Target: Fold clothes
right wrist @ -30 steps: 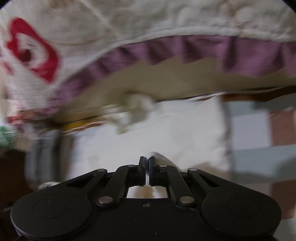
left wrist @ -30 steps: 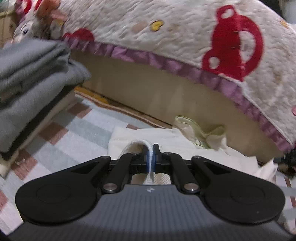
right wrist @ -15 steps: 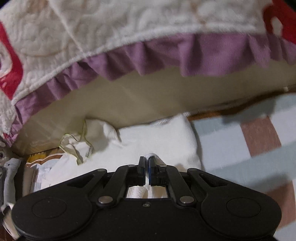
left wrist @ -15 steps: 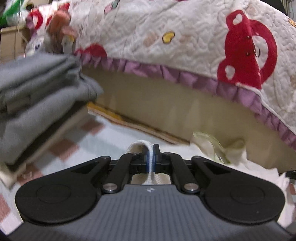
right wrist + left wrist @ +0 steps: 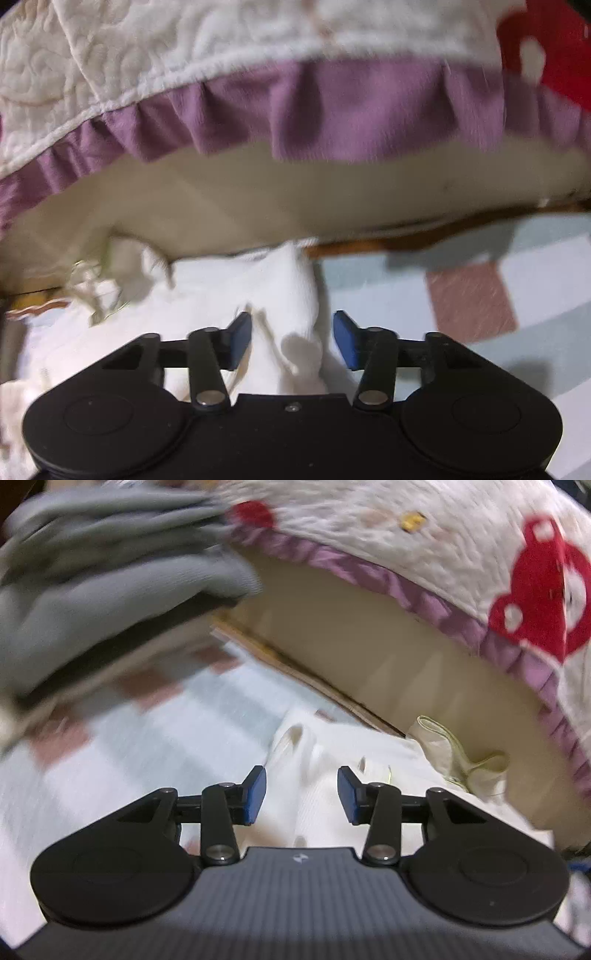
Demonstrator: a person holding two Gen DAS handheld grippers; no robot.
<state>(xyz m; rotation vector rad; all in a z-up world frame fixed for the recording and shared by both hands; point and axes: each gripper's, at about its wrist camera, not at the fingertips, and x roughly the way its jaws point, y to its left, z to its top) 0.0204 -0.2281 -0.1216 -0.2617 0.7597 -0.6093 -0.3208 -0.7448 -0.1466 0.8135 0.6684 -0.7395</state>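
Both grippers, left [image 5: 301, 794] and right [image 5: 291, 339], gaped empty over a white garment [image 5: 332, 775] lying doubled on the checked mat [image 5: 461, 295]; further folds possibly remained.

Both cameras sit low, just behind their own fingers, looking forward and slightly down across the checked mat [image 5: 155, 746] toward the bed base [image 5: 369, 642]. The left view faces its near edge slantwise, with folded grey clothes [image 5: 92, 572] at its left; the right view faces it squarely, very close under the quilt's purple frill [image 5: 332, 110]. Both share the white garment [image 5: 332, 775] [image 5: 280, 288].
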